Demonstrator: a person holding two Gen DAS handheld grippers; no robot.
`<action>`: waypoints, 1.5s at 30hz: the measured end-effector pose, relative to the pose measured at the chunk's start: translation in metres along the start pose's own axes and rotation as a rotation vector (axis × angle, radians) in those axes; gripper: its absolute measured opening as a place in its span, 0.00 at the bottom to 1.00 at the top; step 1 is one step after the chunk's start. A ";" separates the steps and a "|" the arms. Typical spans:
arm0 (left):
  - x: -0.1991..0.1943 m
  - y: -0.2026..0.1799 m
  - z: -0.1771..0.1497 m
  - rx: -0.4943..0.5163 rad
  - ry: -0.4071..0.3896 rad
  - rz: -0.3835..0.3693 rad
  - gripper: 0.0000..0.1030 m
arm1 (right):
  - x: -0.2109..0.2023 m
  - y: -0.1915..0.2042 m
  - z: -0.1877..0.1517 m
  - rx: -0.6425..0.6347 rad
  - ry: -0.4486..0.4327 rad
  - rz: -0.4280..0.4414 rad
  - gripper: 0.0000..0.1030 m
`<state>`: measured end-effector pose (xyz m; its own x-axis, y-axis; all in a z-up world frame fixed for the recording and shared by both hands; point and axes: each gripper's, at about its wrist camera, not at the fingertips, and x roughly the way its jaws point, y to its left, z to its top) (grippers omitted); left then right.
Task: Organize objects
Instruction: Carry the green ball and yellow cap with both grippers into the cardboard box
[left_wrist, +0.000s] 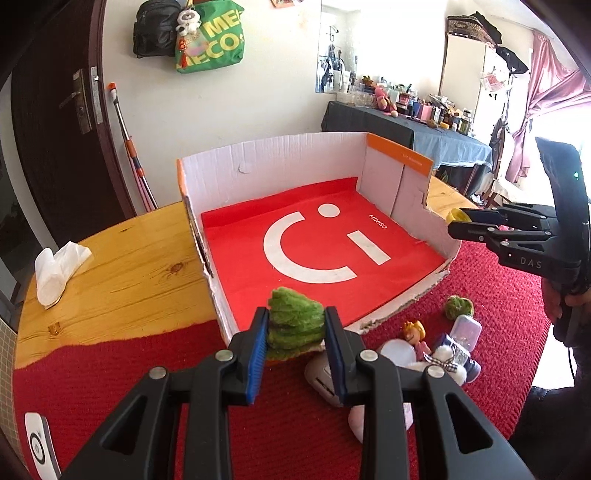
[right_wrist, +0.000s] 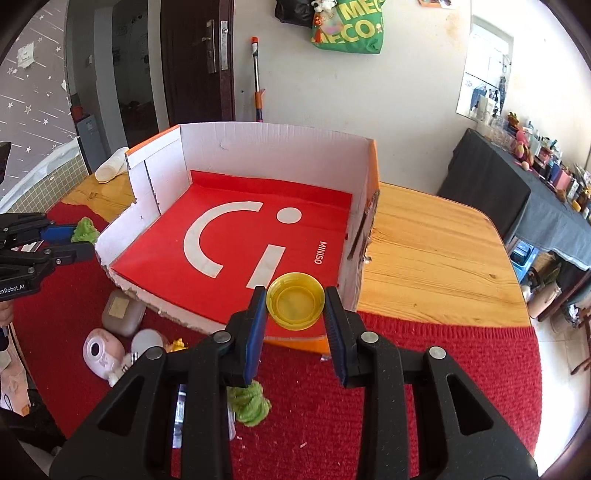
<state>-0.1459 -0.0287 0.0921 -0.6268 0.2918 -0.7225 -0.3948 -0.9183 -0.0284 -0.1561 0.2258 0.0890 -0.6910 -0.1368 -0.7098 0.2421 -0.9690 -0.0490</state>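
My left gripper (left_wrist: 295, 314) is shut on a green fuzzy tree-shaped toy (left_wrist: 295, 323) and holds it at the near torn edge of the open cardboard box (left_wrist: 273, 162), whose floor is a red Miniso sheet (left_wrist: 317, 240). My right gripper (right_wrist: 295, 295) is shut on a yellow plastic lid (right_wrist: 295, 304), held over the box's near right corner (right_wrist: 354, 258). Each gripper shows in the other's view: the right one (left_wrist: 452, 223) with the lid (left_wrist: 457, 214), the left one (right_wrist: 90, 243) with the green toy (right_wrist: 85, 229).
On the red mat (left_wrist: 110, 369) lie a green fuzzy ball (left_wrist: 458, 306), a small doll (left_wrist: 415, 334), a clear case (left_wrist: 467, 330), a beige bottle (right_wrist: 122, 314), a pink round device (right_wrist: 103, 350) and another green fuzzy piece (right_wrist: 249, 404). A crumpled tissue (left_wrist: 59, 271) lies on the wooden table (right_wrist: 436, 258).
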 end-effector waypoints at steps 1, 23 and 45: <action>0.005 0.001 0.003 0.005 0.020 -0.001 0.30 | 0.007 0.000 0.006 -0.003 0.018 0.006 0.28; 0.081 0.007 0.019 0.120 0.295 -0.013 0.30 | 0.099 0.001 0.026 -0.093 0.374 0.028 0.28; 0.085 0.003 0.017 0.149 0.294 -0.011 0.37 | 0.090 0.002 0.016 -0.146 0.381 0.005 0.29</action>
<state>-0.2116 -0.0025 0.0424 -0.4096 0.1922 -0.8918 -0.5079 -0.8601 0.0480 -0.2293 0.2087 0.0362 -0.3939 -0.0287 -0.9187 0.3578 -0.9254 -0.1245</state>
